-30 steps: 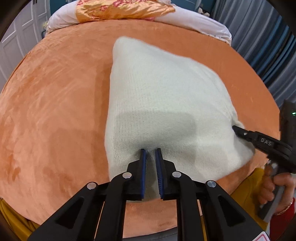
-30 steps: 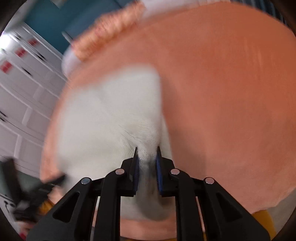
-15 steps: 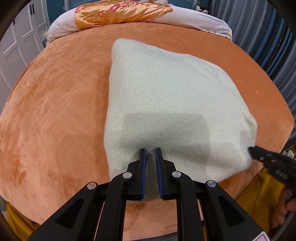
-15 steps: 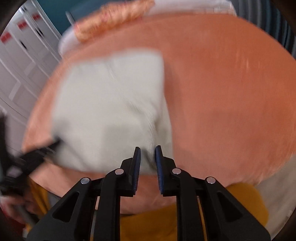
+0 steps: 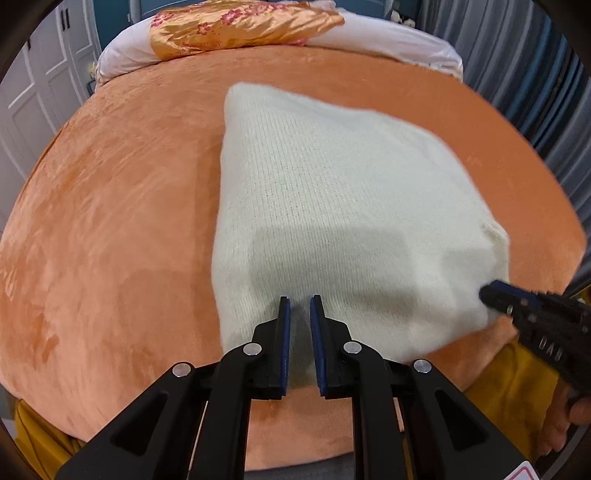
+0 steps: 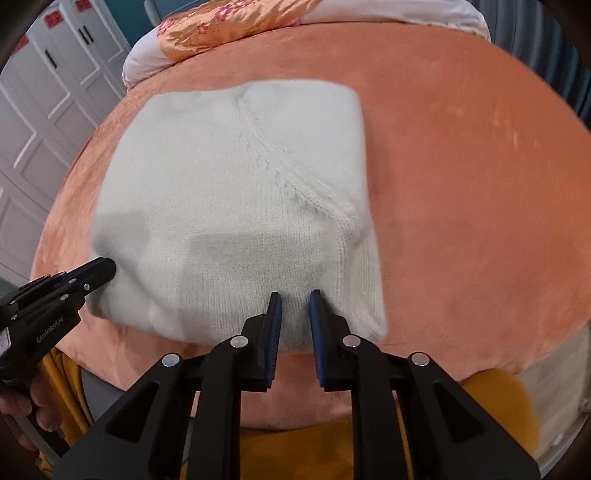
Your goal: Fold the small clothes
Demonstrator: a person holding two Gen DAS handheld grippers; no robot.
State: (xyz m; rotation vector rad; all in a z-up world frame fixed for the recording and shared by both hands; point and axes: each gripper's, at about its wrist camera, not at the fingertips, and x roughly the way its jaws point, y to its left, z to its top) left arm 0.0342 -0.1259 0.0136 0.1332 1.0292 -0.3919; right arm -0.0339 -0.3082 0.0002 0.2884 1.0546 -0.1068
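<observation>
With the folded cream knitted sweater [image 5: 343, 206] lying flat on the orange plush bedspread [image 5: 110, 221], we have both grippers at its near edge. Left gripper [image 5: 300, 301] is pinched on the near-left hem, knit between its blue pads. Right gripper [image 6: 295, 295] is likewise clamped on the near-right hem, beside the raglan seam. Sweater sits near the bed's front edge; floral orange pillow [image 5: 236, 26] well apart at the far end.

I hold my black left hand-held gripper [image 5: 297, 299] and my black right hand-held gripper [image 6: 294, 293] both angled steeply downward, side by side, each with its blue-padded jaws nearly closed, pinching cloth.
</observation>
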